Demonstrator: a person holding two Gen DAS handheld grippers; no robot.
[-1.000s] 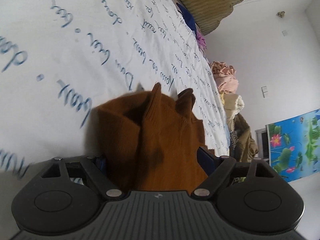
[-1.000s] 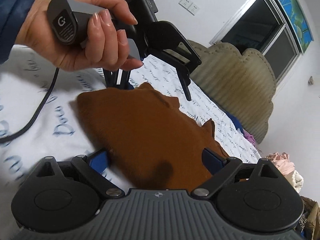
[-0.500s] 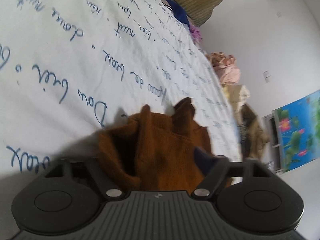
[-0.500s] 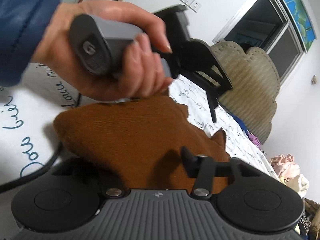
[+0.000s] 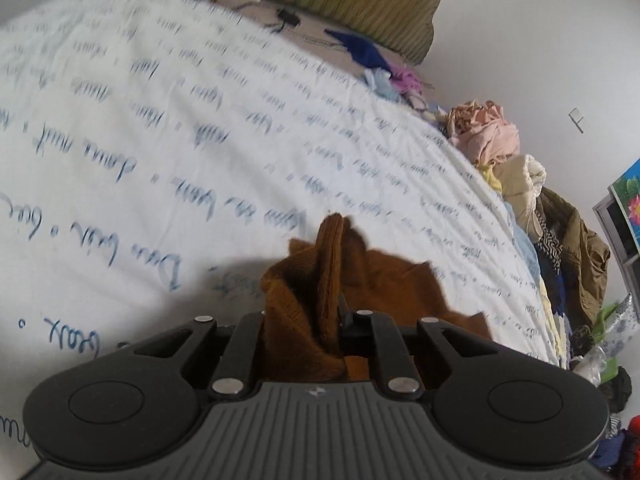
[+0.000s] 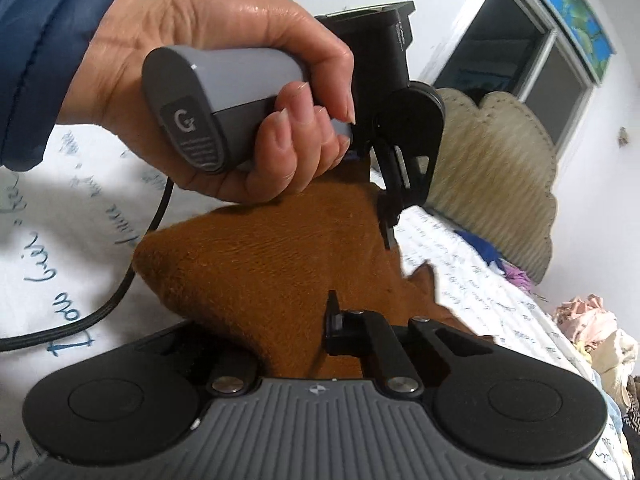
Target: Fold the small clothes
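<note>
A small brown knit garment (image 5: 360, 280) lies bunched on the white sheet with blue writing (image 5: 160, 140). My left gripper (image 5: 320, 320) is shut on a raised fold of it. In the right wrist view the same garment (image 6: 260, 264) is lifted off the sheet. My right gripper (image 6: 304, 320) is shut on its near edge; only the right finger (image 6: 334, 320) shows, the other is under the cloth. The left gripper (image 6: 390, 216), held by a hand, pinches the garment's far edge.
A padded beige headboard (image 6: 500, 184) stands behind the bed. Piles of clothes (image 5: 488, 136) lie along the bed's far right edge. A black cable (image 6: 100, 312) runs over the sheet at left. A window (image 6: 520, 52) is behind.
Both grippers have closed on the garment and lifted it off the sheet. The left gripper's view has swung up toward the headboard.
</note>
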